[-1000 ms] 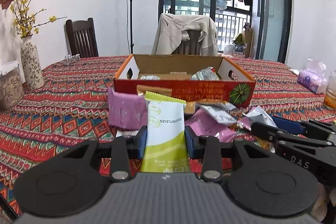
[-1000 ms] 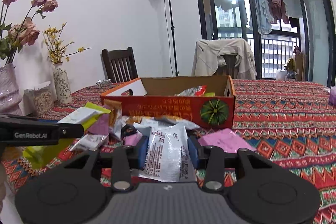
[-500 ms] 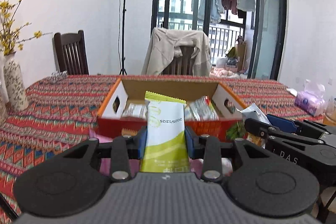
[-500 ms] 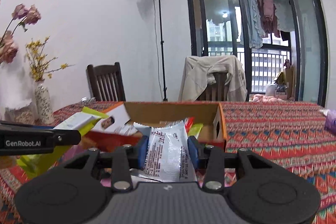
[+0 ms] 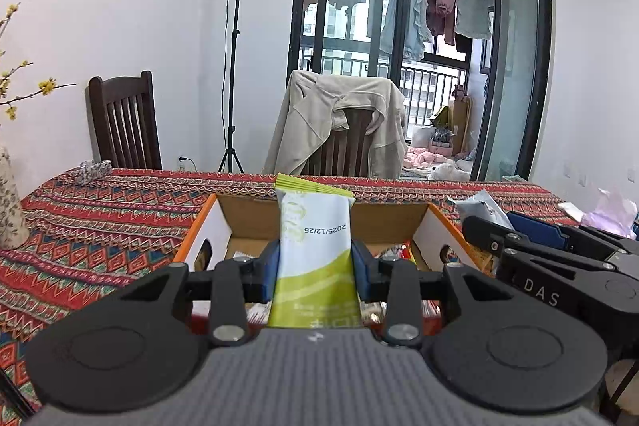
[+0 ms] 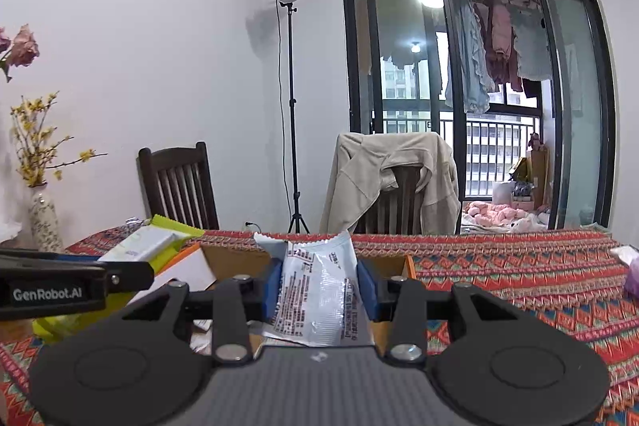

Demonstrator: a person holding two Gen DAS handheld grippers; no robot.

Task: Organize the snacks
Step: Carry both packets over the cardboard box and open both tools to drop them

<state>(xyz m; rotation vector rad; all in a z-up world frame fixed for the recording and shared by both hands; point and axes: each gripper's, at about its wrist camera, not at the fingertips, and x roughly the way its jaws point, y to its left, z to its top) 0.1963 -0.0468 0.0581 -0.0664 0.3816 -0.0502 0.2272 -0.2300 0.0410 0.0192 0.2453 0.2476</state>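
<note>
My left gripper (image 5: pixel 315 268) is shut on a green and white snack packet (image 5: pixel 315 246), held upright over the near edge of an open cardboard box (image 5: pixel 439 226) with orange rims. Several snacks lie inside the box, mostly hidden behind the gripper. My right gripper (image 6: pixel 319 284) is shut on a silver-white snack packet (image 6: pixel 319 290), also over the box (image 6: pixel 235 258). In the right wrist view the left gripper's side (image 6: pixel 60 290) and its green packet (image 6: pixel 147 244) show at the left. In the left wrist view the right gripper (image 5: pixel 559 266) sits at the right with its silver packet (image 5: pixel 483 208).
The box stands on a table with a red patterned cloth (image 5: pixel 100 222). A vase with yellow flowers (image 6: pixel 42 222) is at the left. Two chairs (image 5: pixel 124 122), one draped with a beige jacket (image 5: pixel 339 122), stand behind the table. A pink tissue pack (image 5: pixel 611 212) lies far right.
Both grippers have moved forward and up, from above the loose snacks in front of the box to over the box itself. Each still grips its packet.
</note>
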